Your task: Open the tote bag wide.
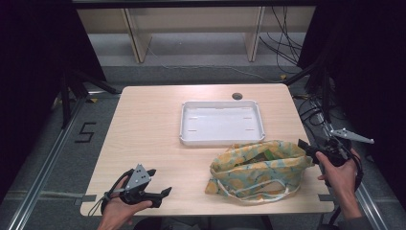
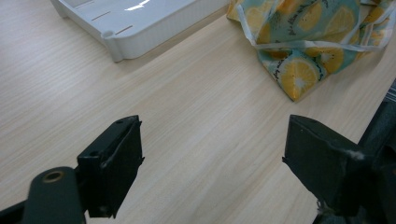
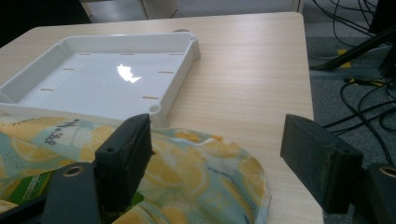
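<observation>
Fabric bag: lemon-print drawstring bag point(image 1: 258, 167) is lying on the near right part of the bench point(image 1: 148, 134), its mouth gaping upward with something green showing inside; its white cord point(image 1: 249, 194) is trailing along the near edge of the cloth.
Tray: white plastic tray point(image 1: 221, 122) is sitting just behind the bag, towards the far middle of the bench, its near rim almost touching the cloth; nothing is lying in it.
Left tongs: left tongs point(image 1: 160, 191) are hovering low over bare wood at the near left corner, spread wide and pinching nothing, well apart from the bag; in the left gripper view only open bench is lying between them and the bag's corner point(image 2: 299, 77).
Right tongs: right tongs point(image 1: 306, 147) are hanging at the bag's right end, just beside its rim, spread wide and gripping nothing; the cloth point(image 3: 196, 172) is lying right under them.
Surroundings: black cables point(image 1: 287, 43) are lying on the floor beyond the right far corner, and a round grommet hole point(image 1: 237, 96) is sitting behind the tray.
</observation>
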`<state>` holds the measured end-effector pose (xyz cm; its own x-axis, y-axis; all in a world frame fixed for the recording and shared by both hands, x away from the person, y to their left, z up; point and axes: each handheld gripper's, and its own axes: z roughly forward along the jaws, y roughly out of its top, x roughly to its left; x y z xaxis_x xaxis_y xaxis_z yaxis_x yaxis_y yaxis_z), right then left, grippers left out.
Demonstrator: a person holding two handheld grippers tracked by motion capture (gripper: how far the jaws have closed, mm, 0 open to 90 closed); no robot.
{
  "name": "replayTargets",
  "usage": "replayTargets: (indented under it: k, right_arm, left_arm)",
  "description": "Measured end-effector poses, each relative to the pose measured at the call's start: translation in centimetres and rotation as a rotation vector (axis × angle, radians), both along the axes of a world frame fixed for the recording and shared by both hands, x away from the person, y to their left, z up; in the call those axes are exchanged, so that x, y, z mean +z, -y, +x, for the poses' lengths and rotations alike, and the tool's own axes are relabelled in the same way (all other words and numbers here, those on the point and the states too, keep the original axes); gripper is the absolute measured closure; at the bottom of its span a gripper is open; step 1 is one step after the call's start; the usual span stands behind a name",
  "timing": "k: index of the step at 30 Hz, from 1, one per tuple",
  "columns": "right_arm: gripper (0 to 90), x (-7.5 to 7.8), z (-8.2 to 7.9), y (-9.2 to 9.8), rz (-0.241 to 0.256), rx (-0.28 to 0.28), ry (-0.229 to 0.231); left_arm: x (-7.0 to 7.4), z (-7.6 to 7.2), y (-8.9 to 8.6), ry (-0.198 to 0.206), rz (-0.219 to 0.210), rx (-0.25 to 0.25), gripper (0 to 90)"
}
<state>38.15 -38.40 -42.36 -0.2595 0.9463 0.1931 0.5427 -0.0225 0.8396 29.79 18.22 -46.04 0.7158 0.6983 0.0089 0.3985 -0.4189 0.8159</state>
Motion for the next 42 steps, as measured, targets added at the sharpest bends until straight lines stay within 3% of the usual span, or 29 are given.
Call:
replayTargets:
  k: [4,5,8,9,12,19,20,21,24,25,28,29,30,31,32,34,36,37,39,42]
  right_arm:
    - [25.9,0.0,0.0,0.1,-0.002,0.016,0.001]
    - [25.9,-0.1,0.0,0.0,-0.003,0.004,-0.003]
    - [25.9,-0.1,0.1,0.1,-0.017,0.025,0.004]
    - [25.9,-0.1,0.0,-0.3,0.008,0.016,-0.005]
    - [25.9,-0.1,0.0,-0.3,-0.001,0.017,-0.009]
    - [25.9,0.0,0.2,-0.2,-0.021,0.030,0.017]
    - [25.9,0.1,0.2,-0.2,-0.021,0.032,0.019]
    - [25.9,0.1,0.1,-0.4,0.002,0.023,0.005]
    - [25.9,0.2,0.2,-0.3,-0.024,0.035,0.027]
    - [25.9,0.2,0.2,-0.3,-0.027,0.036,0.028]
    - [25.9,0.2,0.1,-0.7,0.006,0.027,0.016]
    - [25.9,0.2,0.2,-0.6,-0.007,0.046,0.020]
    - [25.9,0.2,0.3,-0.6,-0.025,0.042,0.027]
    - [25.9,0.2,0.3,-0.6,-0.025,0.042,0.027]
    - [25.9,0.4,0.1,-0.9,0.006,0.035,0.000]
    - [25.9,0.3,0.2,-0.8,-0.007,0.044,0.012]
    - [25.8,0.2,0.3,-0.9,-0.021,0.054,0.030]
    - [25.9,0.2,0.3,-0.9,-0.016,0.059,0.027]
    - [25.9,0.2,0.3,-0.9,-0.021,0.057,0.025]
    - [25.9,0.2,0.3,-0.8,-0.036,0.059,0.029]
  left_arm:
    - [0.0,0.0,0.0,0.000,0.008,0.009,18.7]
    - [-0.1,-0.1,0.2,0.004,-0.016,0.024,18.6]
    - [0.0,0.0,0.0,0.000,0.006,0.015,18.3]
    - [0.0,0.0,0.1,0.002,0.006,0.016,18.3]
    - [0.0,0.0,0.2,0.002,0.007,0.014,18.3]
    - [0.1,0.1,1.2,0.000,-0.041,-0.001,17.5]
    - [0.1,0.1,1.5,-0.003,-0.057,-0.005,17.5]
    - [0.2,0.2,1.7,0.003,-0.047,-0.021,17.5]
    - [0.0,0.4,2.9,0.010,-0.038,-0.059,17.5]
    - [0.0,0.5,3.3,-0.008,-0.024,-0.074,17.5]
    - [-0.1,0.9,4.5,-0.001,0.015,-0.110,17.0]
    - [-0.3,1.3,5.4,0.002,-0.005,-0.119,17.0]
    - [-0.2,1.5,5.7,0.000,0.007,-0.135,17.0]
    - [-0.2,1.5,5.7,0.000,0.007,-0.135,17.1]
    - [-0.5,1.9,6.7,0.005,-0.030,-0.135,17.3]
    - [-0.5,2.0,7.2,-0.005,-0.029,-0.144,17.9]
    - [-0.7,2.2,8.2,0.012,-0.029,-0.167,19.1]
    - [-0.8,2.2,9.1,0.000,-0.055,-0.171,20.0]
    - [-0.7,2.5,9.8,0.017,-0.031,-0.185,21.4]
    - [-0.8,2.7,10.3,0.020,-0.040,-0.195,26.6]
